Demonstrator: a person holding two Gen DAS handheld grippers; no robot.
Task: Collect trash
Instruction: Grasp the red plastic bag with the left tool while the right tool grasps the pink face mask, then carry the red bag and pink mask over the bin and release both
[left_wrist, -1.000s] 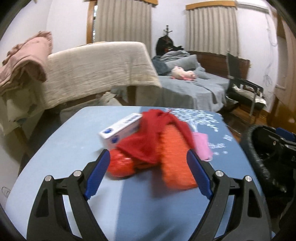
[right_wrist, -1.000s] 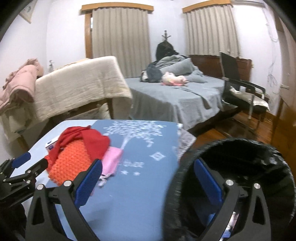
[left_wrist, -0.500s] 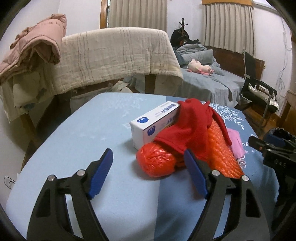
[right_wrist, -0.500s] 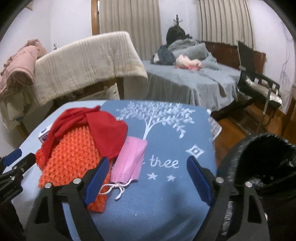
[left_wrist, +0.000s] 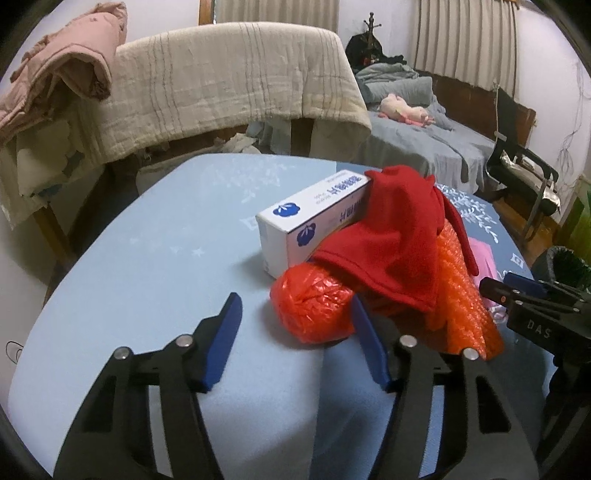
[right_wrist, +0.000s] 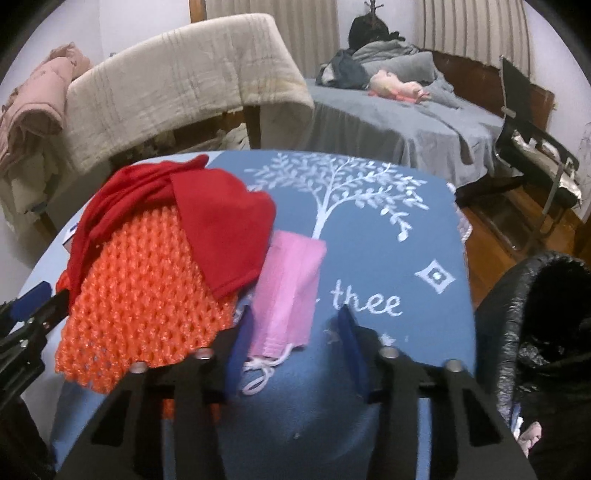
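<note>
On the blue table (left_wrist: 147, 258) lies a heap: a crumpled orange-red plastic bag (left_wrist: 314, 306), a white box with blue marks (left_wrist: 314, 221), a red cloth (left_wrist: 399, 240) and an orange net wrap (left_wrist: 461, 302). My left gripper (left_wrist: 295, 325) is closing, with the plastic bag at its tips and the pads off it. In the right wrist view a pink face mask (right_wrist: 291, 291) lies beside the orange net wrap (right_wrist: 140, 295) and the red cloth (right_wrist: 221, 221). My right gripper (right_wrist: 295, 332) is closing around the mask's near end; the pads do not press it.
A bin lined with a black bag (right_wrist: 546, 314) stands at the table's right edge. Behind the table are a blanket-draped frame (left_wrist: 221, 81), a bed (right_wrist: 388, 110) and a black chair (left_wrist: 524, 166). The table's left half (left_wrist: 147, 258) is bare.
Both grippers have come down and closer to the heap and their jaws have narrowed. The right one swung from over the bin to the pink mask.
</note>
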